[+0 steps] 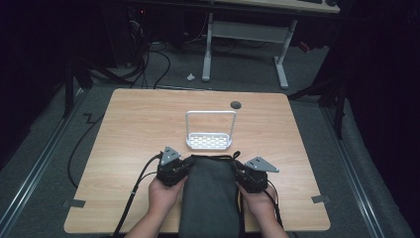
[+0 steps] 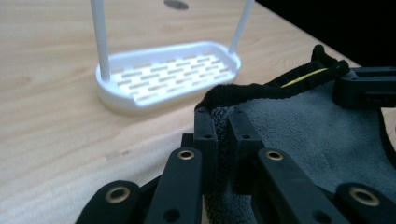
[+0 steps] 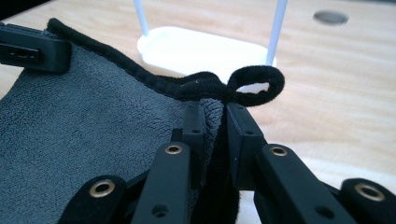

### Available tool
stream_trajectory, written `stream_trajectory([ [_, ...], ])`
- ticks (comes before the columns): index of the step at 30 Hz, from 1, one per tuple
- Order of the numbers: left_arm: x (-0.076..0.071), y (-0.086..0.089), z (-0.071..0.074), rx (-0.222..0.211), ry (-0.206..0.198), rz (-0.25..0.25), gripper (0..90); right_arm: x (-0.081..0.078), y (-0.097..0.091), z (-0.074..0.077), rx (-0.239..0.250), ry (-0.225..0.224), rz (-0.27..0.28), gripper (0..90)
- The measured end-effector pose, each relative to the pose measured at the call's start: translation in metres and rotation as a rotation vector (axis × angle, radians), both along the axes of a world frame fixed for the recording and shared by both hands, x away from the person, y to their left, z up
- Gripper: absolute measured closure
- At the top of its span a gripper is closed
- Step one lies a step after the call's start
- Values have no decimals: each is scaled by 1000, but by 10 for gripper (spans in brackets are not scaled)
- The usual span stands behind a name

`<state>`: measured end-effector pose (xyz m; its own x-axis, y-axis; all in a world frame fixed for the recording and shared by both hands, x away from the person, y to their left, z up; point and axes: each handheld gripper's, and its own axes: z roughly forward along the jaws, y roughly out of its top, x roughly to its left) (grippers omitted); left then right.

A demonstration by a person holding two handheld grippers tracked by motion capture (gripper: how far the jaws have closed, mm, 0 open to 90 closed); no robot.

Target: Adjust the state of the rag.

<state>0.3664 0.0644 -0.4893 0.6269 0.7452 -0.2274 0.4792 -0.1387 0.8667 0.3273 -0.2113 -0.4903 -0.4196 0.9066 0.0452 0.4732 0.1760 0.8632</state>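
A dark grey towel (image 1: 210, 196) with a black hem lies at the near edge of the table, stretched between both grippers. My left gripper (image 1: 187, 163) is shut on its far left corner; the left gripper view shows grey cloth (image 2: 303, 135) pinched between the black jaws at the gripper (image 2: 223, 116). My right gripper (image 1: 237, 167) is shut on the far right corner, where a black hanging loop (image 3: 259, 84) sticks out past the gripper (image 3: 214, 112). A white rack (image 1: 210, 131) with a slotted base and a hoop-shaped rail stands just beyond the towel.
The wooden table (image 1: 138, 124) has bare room left, right and behind the rack. A round grommet hole (image 1: 236, 104) sits near the far edge. Cables (image 1: 138, 186) trail from the left gripper over the table's near edge. Beyond the table are floor cables and another desk's white legs (image 1: 282, 64).
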Motion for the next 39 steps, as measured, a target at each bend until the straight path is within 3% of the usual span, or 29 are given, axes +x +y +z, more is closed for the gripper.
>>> stream_trajectory([
  [8, 1, 4, 20, -48, -50, 12, 841, -3, 3, 22, -4, -87, 0, 799],
  [9, 1, 5, 26, -63, -67, 16, 841, -4, 4, 29, -4, -116, -1, 799],
  [20, 2, 13, 68, -119, -185, 37, 844, -2, 11, 68, 17, -236, -2, 799],
  [39, 9, 17, 137, -160, -358, 45, 844, 6, 15, 136, 55, -401, -19, 800],
])
